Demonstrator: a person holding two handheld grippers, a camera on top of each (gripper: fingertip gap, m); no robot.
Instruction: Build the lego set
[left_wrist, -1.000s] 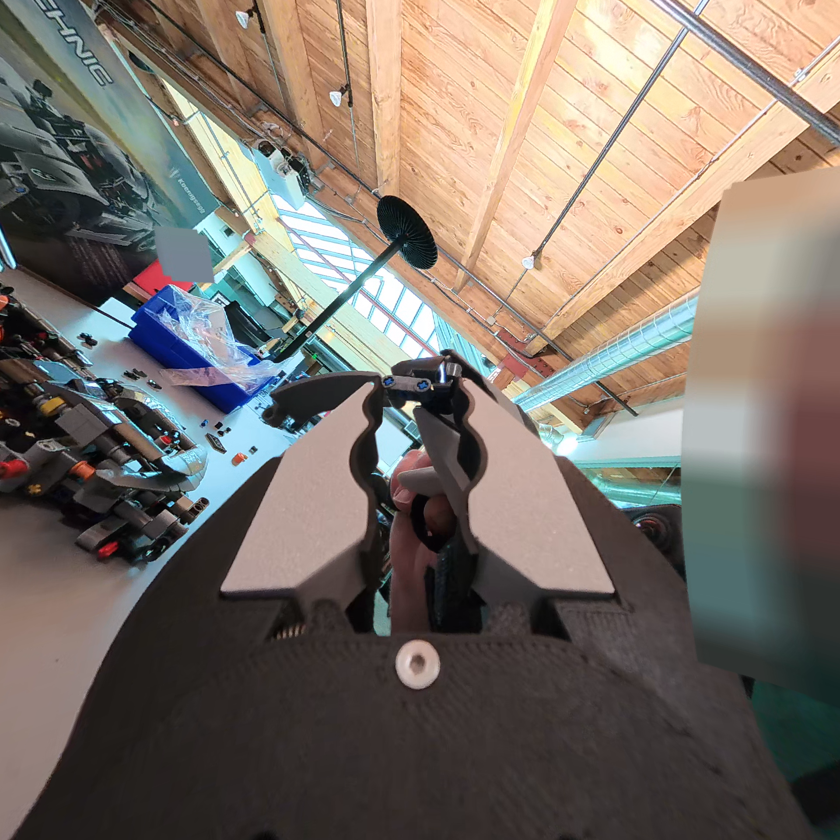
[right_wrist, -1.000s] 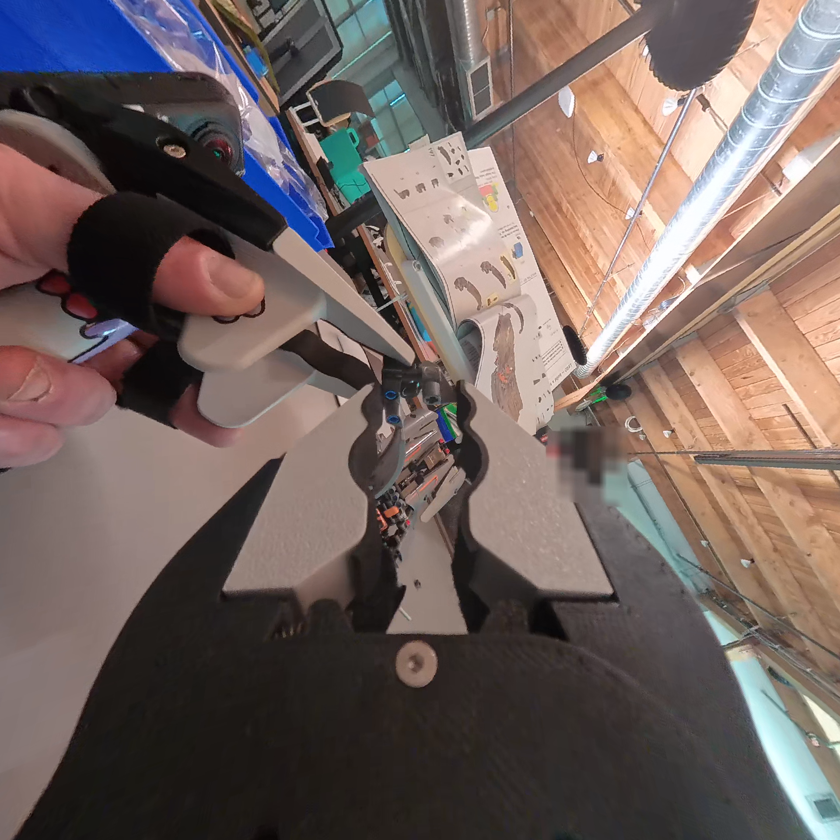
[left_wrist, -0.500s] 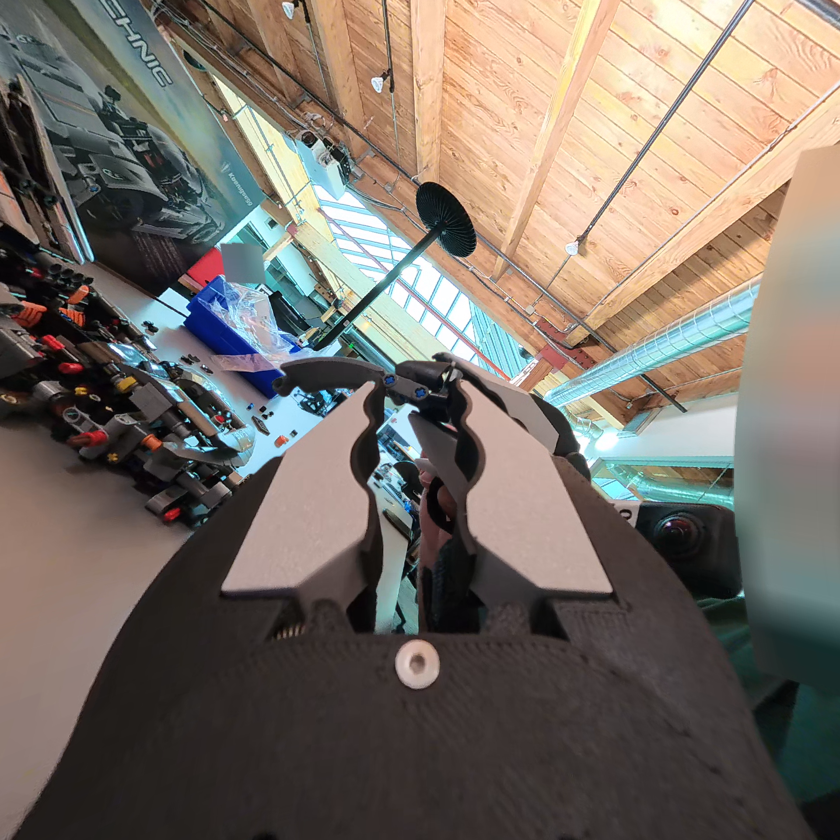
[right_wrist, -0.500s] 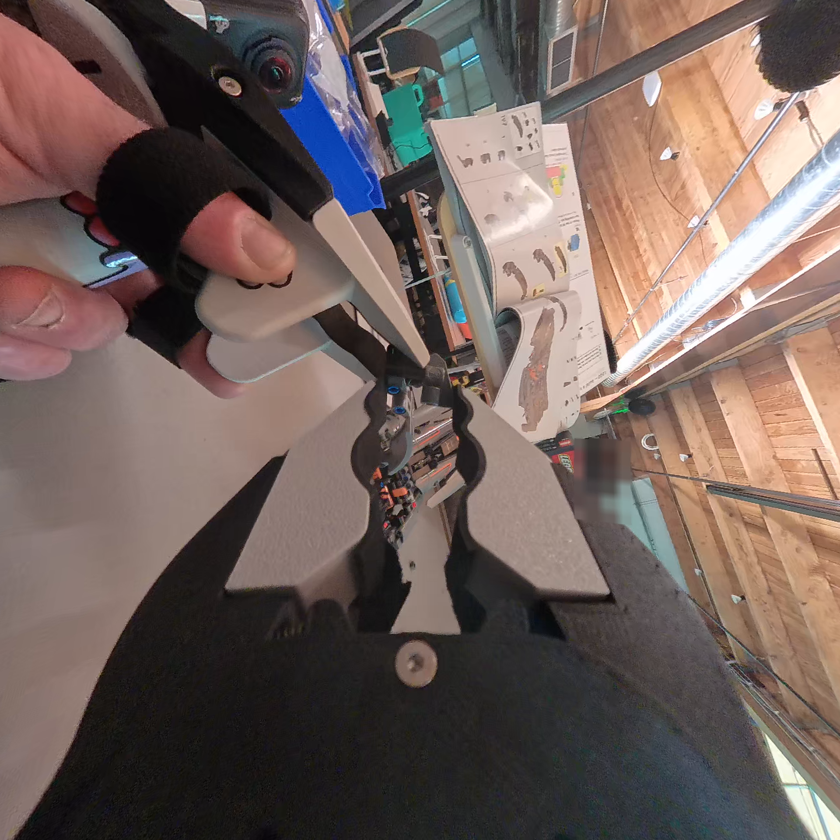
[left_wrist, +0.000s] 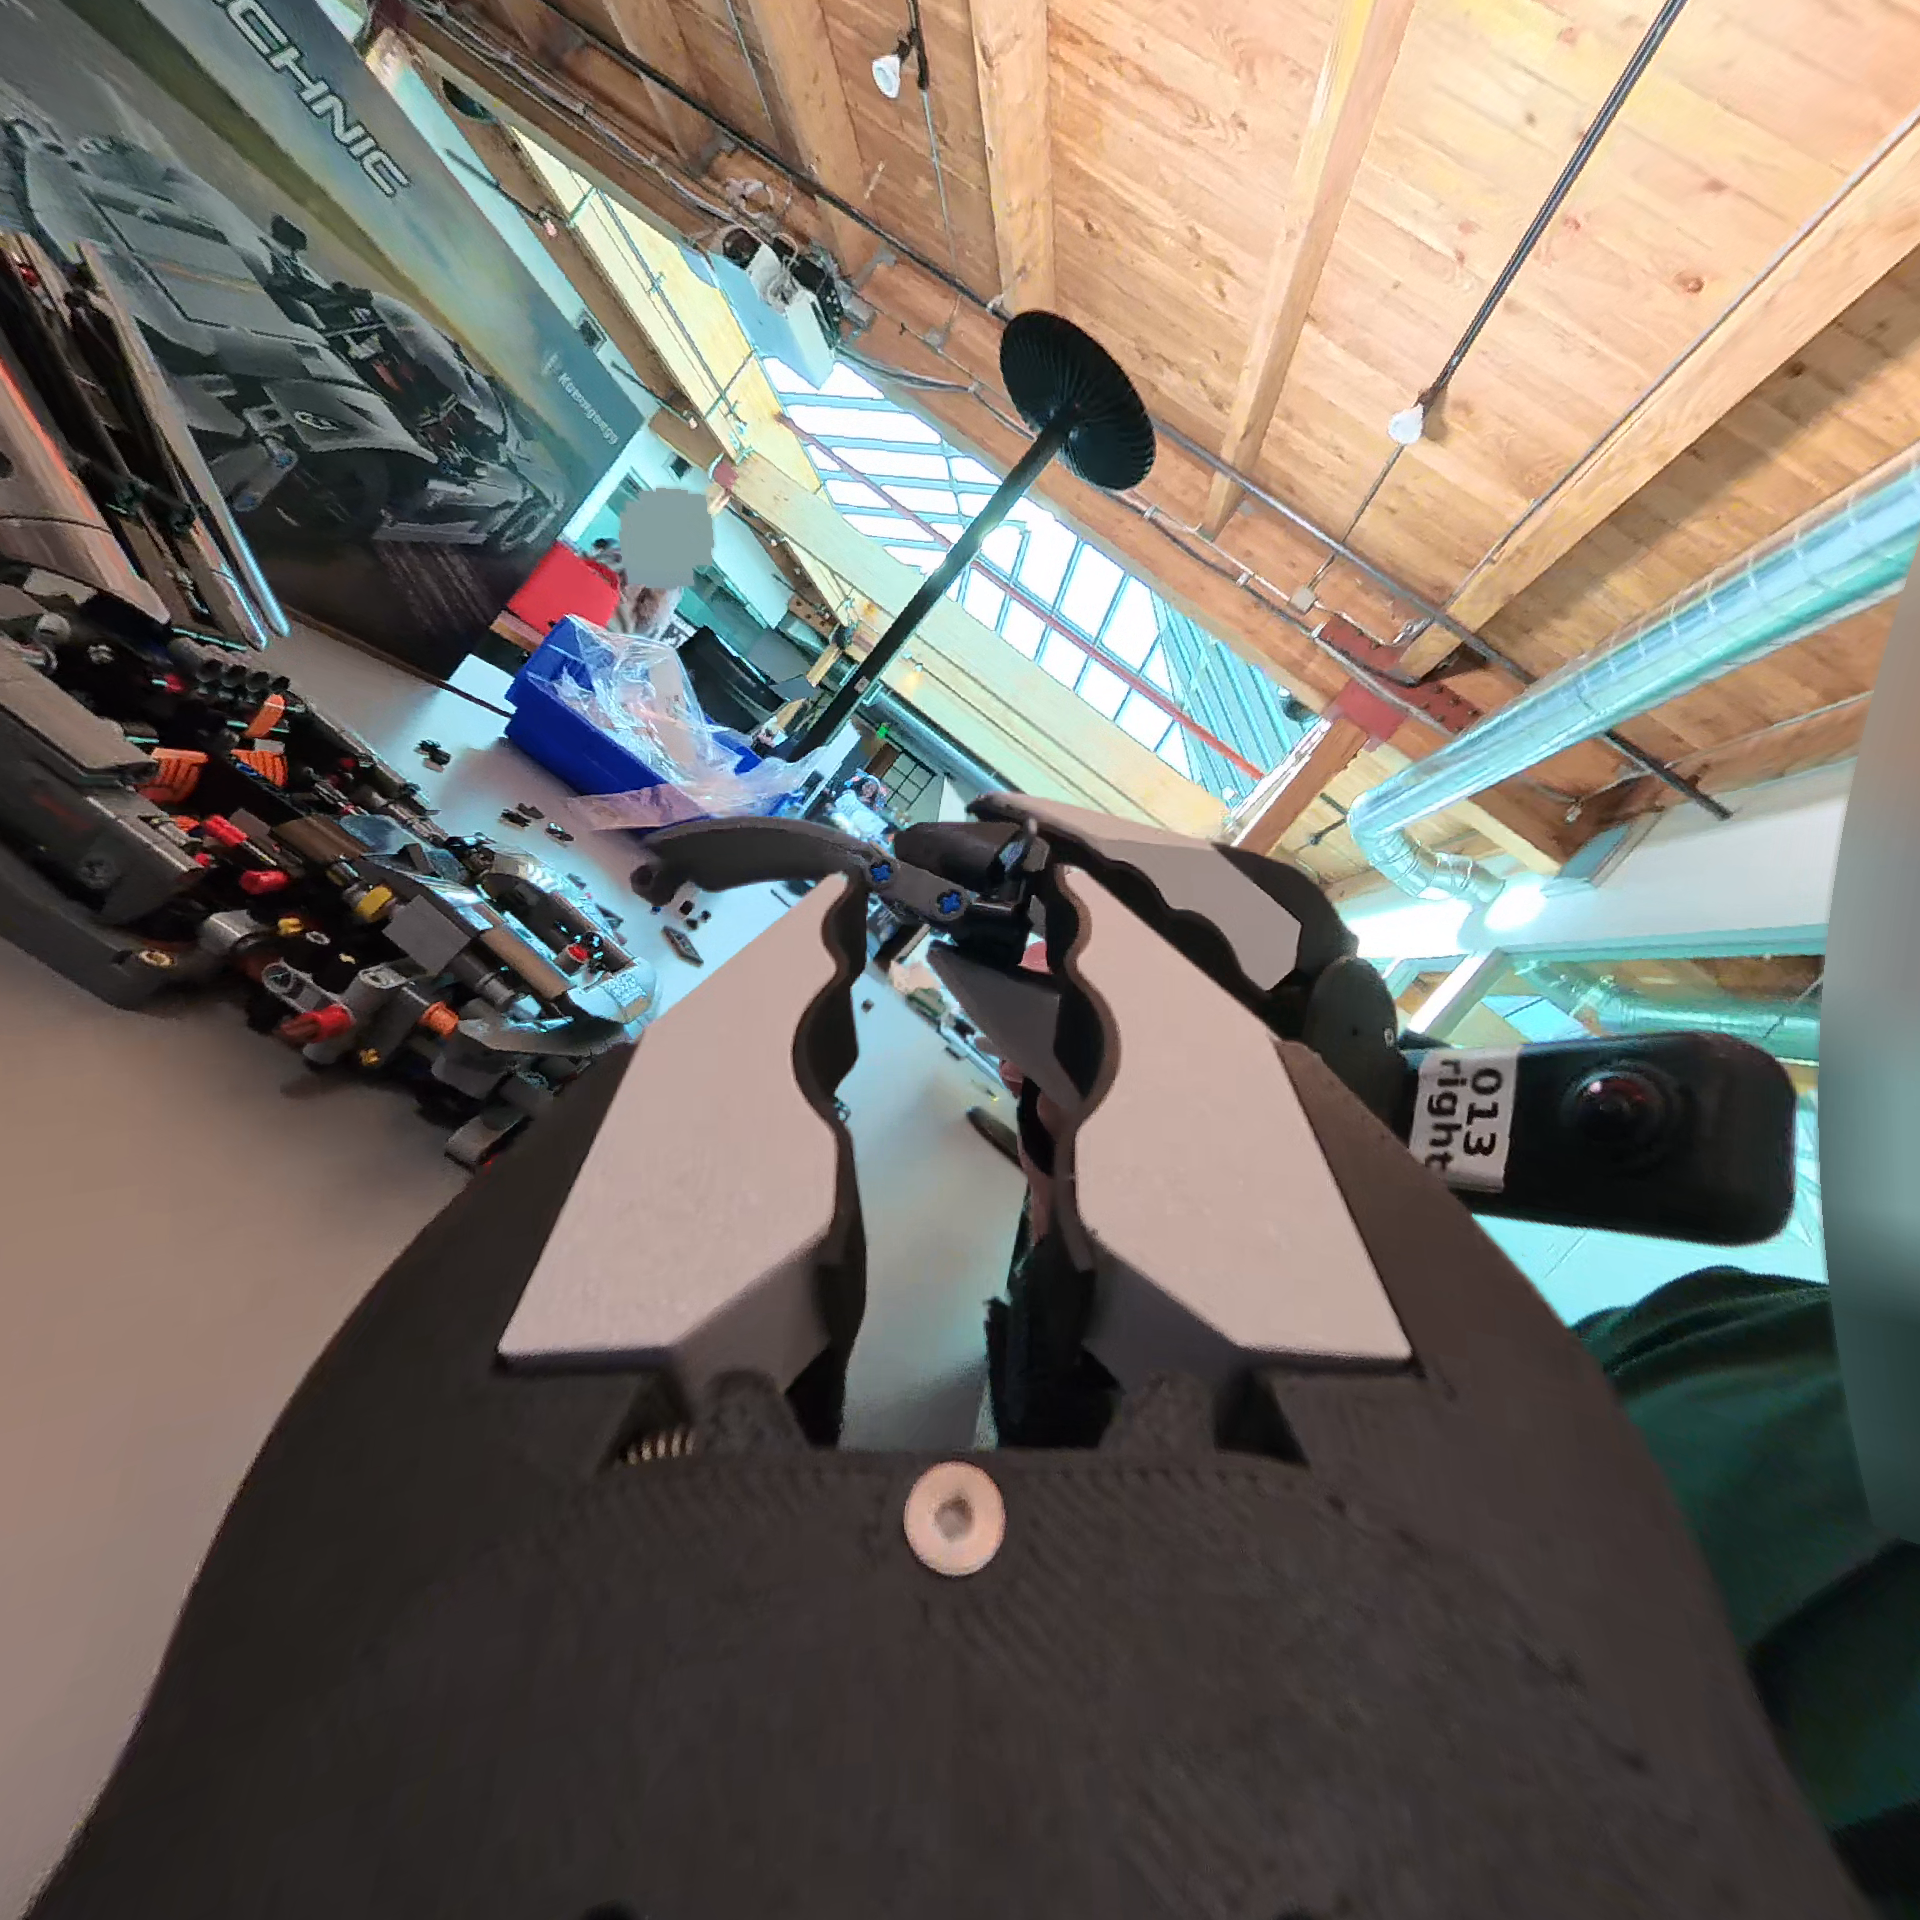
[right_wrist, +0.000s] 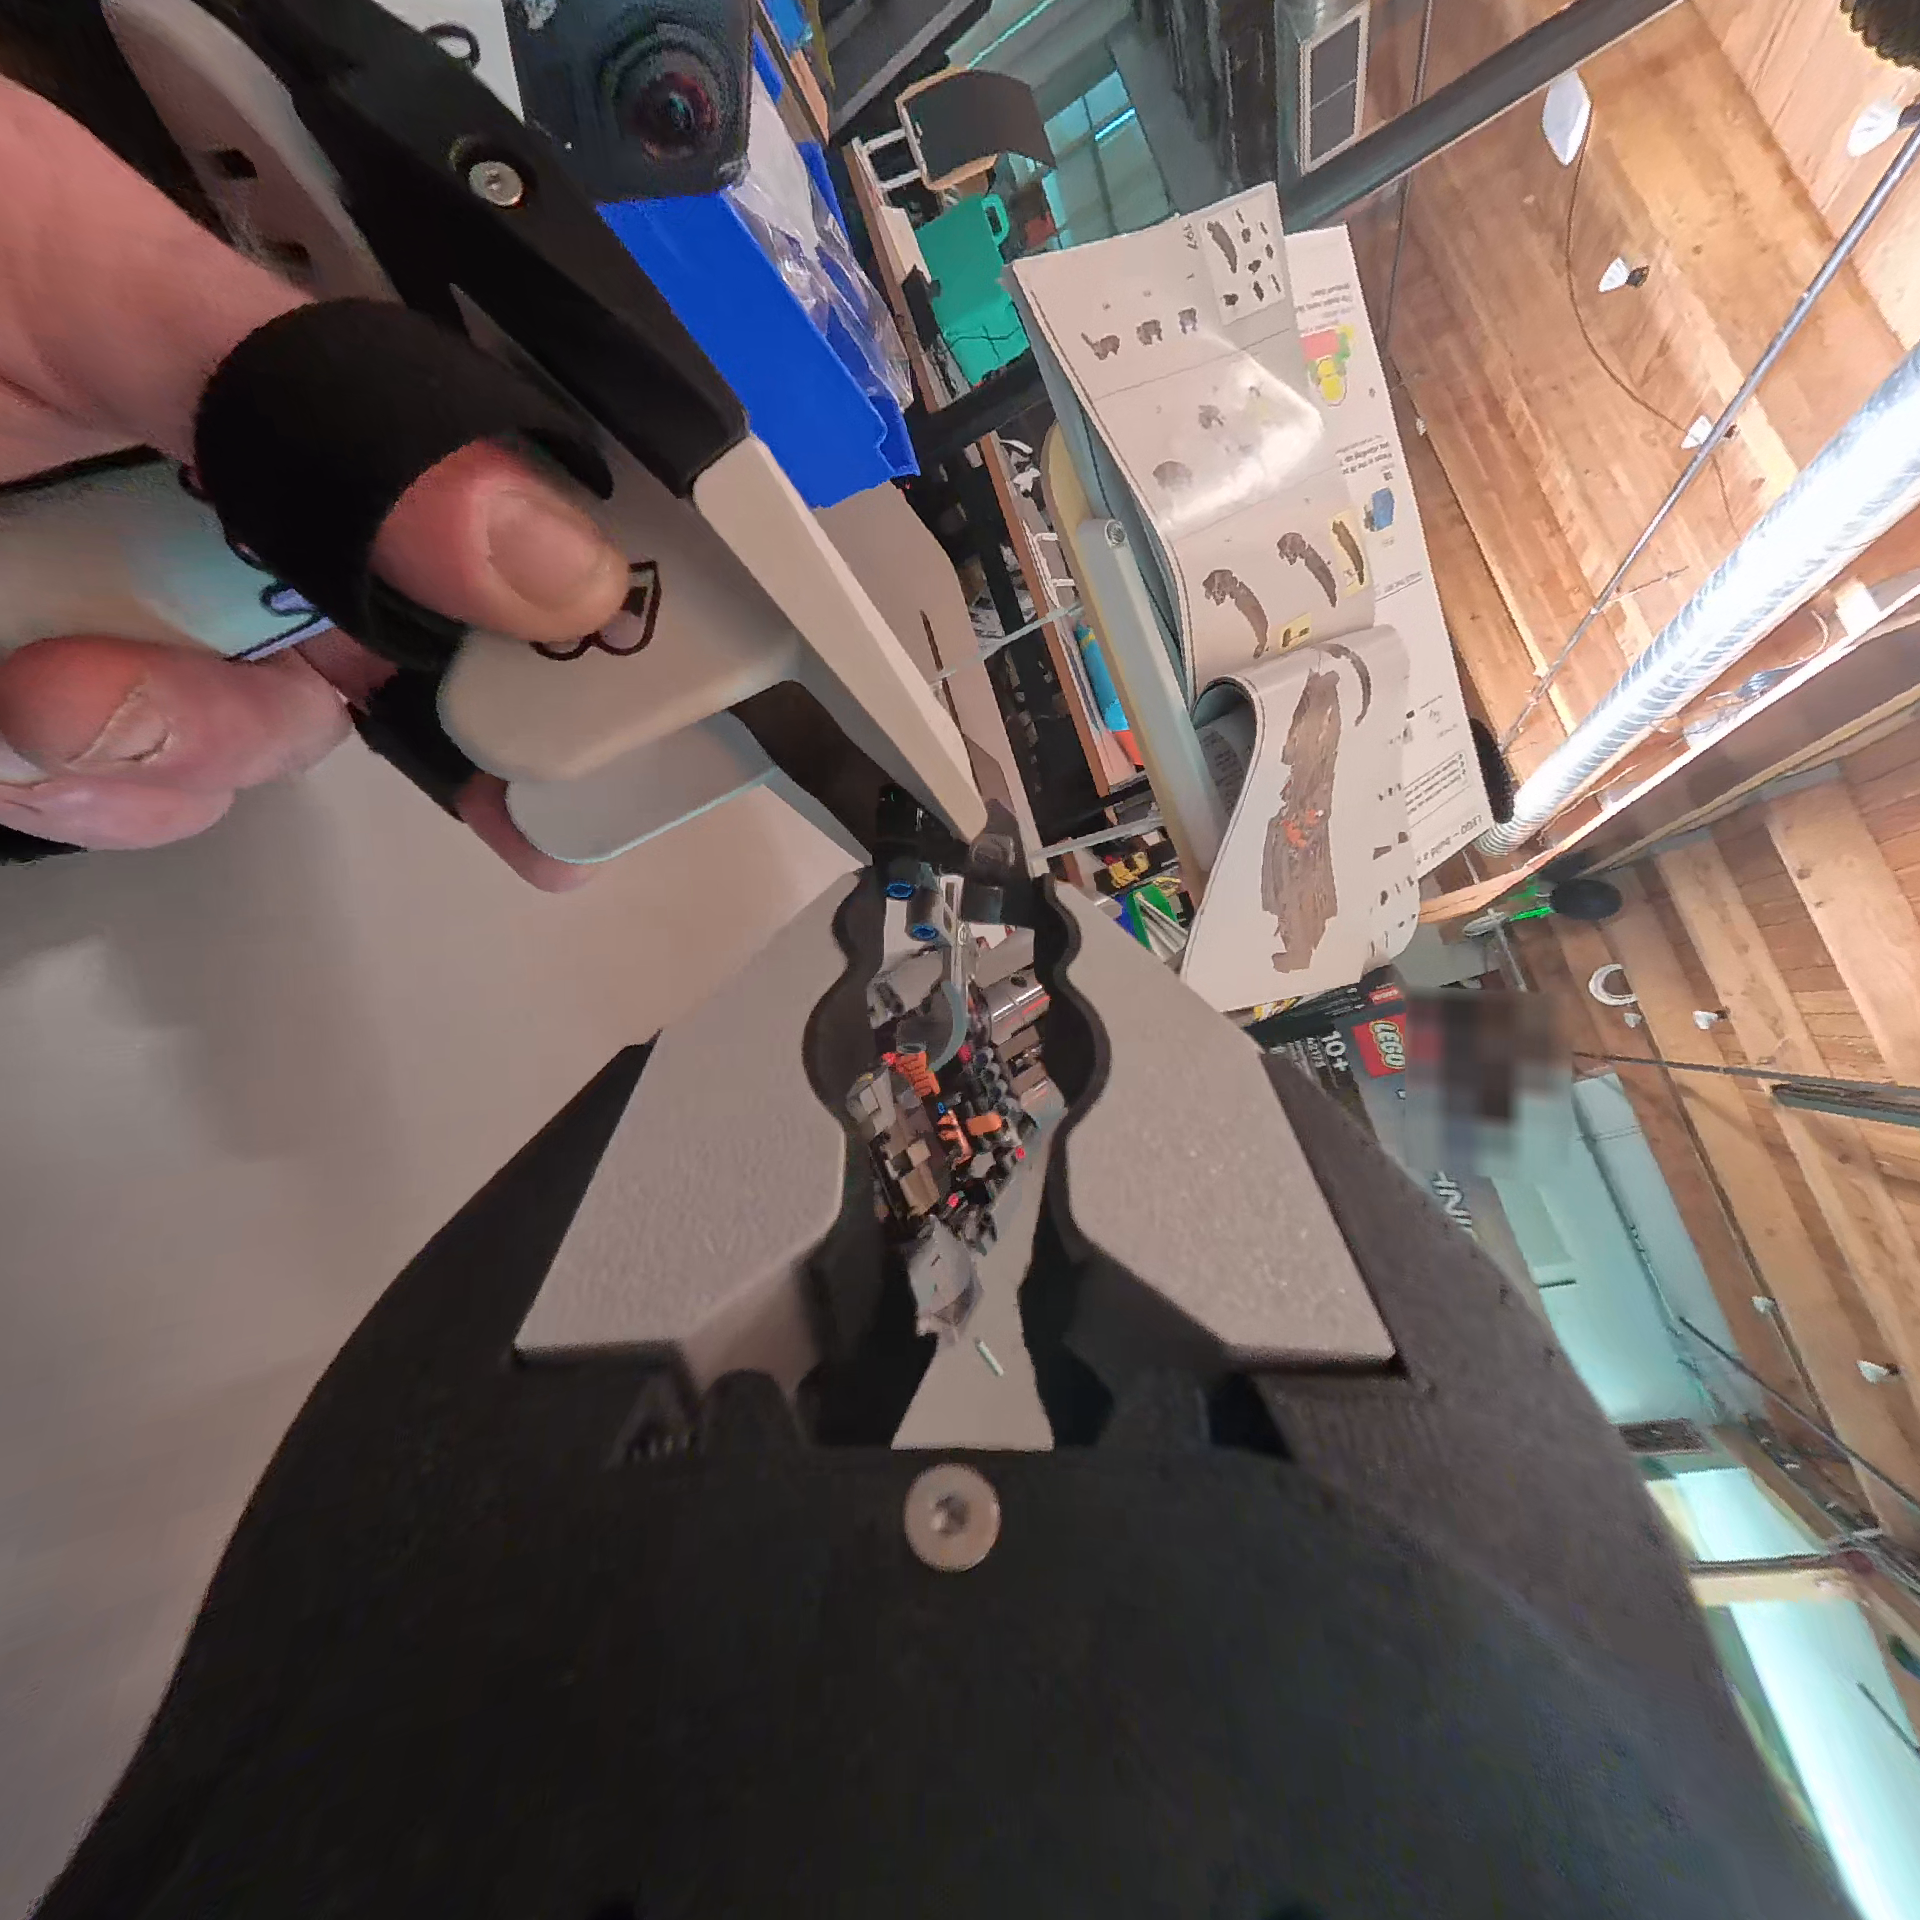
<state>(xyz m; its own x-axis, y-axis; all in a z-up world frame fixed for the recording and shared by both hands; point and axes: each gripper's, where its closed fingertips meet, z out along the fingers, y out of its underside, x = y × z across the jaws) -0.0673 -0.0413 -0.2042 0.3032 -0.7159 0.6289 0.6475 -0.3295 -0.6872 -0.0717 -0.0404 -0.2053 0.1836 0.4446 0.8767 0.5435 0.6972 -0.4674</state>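
We see both grippers meeting tip to tip on a small black lego piece (left_wrist: 961, 868). The left gripper (left_wrist: 951, 899) and right gripper (right_wrist: 951, 899) each have narrow jaws pinching it. Beyond the jaws lie the lego car (left_wrist: 312, 935) on the desk (left_wrist: 156, 1195), a printed box (left_wrist: 260, 312) and a labelled camera (left_wrist: 1621, 1132).

Two grippers (left_wrist: 951, 899) (right_wrist: 951, 894), one dark curved toy piece (left_wrist: 769, 847) with two blue pins (left_wrist: 945, 902), one partly built toy car (left_wrist: 312, 914), one blue bin (left_wrist: 592, 727), one open instruction booklet (right_wrist: 1278, 582), one hand (right_wrist: 156, 582)
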